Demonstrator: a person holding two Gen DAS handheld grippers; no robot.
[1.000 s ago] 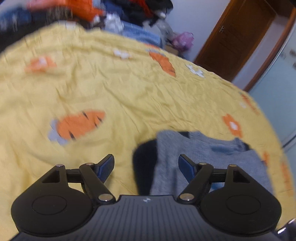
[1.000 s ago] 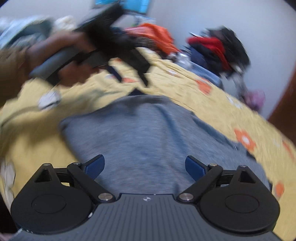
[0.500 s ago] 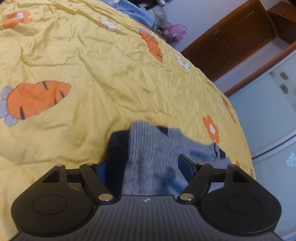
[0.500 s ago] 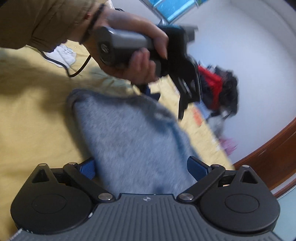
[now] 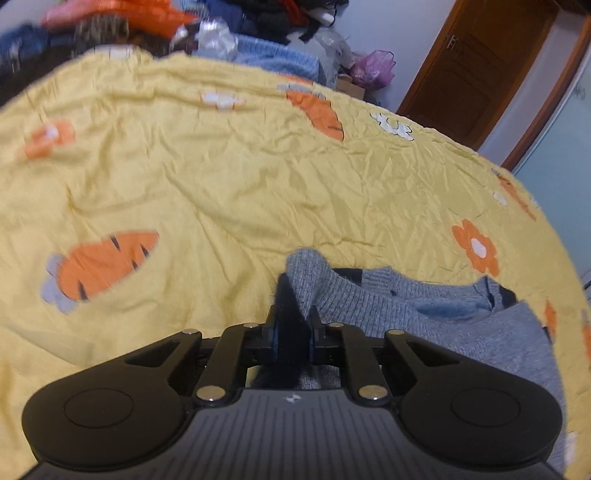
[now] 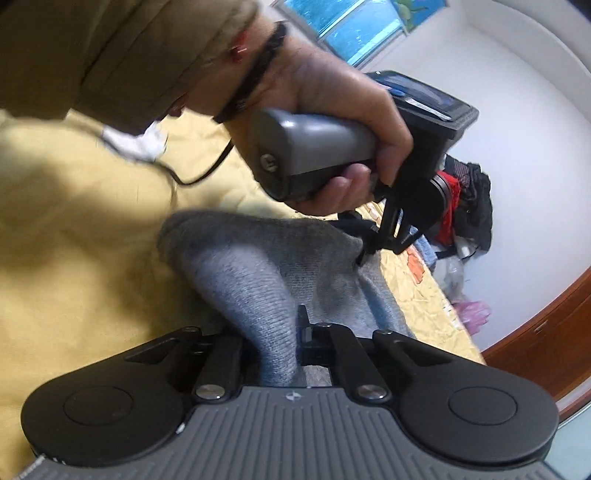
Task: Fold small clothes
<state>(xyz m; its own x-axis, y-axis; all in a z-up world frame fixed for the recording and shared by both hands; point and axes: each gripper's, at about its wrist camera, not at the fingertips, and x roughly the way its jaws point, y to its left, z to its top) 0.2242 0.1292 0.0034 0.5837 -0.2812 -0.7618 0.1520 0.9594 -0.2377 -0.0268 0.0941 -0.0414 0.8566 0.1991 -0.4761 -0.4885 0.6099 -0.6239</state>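
A small grey knit sweater (image 5: 406, 314) with a dark inner edge lies on the yellow carrot-print bedspread (image 5: 221, 177). In the left wrist view my left gripper (image 5: 293, 332) is closing, its jaws pinching a raised fold at the sweater's left corner. In the right wrist view my right gripper (image 6: 275, 332) is shut on a bunched ridge of the same grey sweater (image 6: 258, 266). A person's hand (image 6: 332, 122) holds the left gripper (image 6: 373, 243) at the sweater's far edge, its fingertips partly hidden by fabric.
A pile of mixed clothes (image 5: 184, 22) lies at the bed's far end, seen too in the right wrist view as dark and red clothes (image 6: 465, 199). A wooden door (image 5: 480, 62) stands beyond the bed. A cable (image 6: 199, 173) trails over the bedspread.
Both grippers went from wide open to shut, each now pinching a fold of the grey sweater. The left gripper slid onto the sweater's corner; the right one rolled and dropped onto the fabric.
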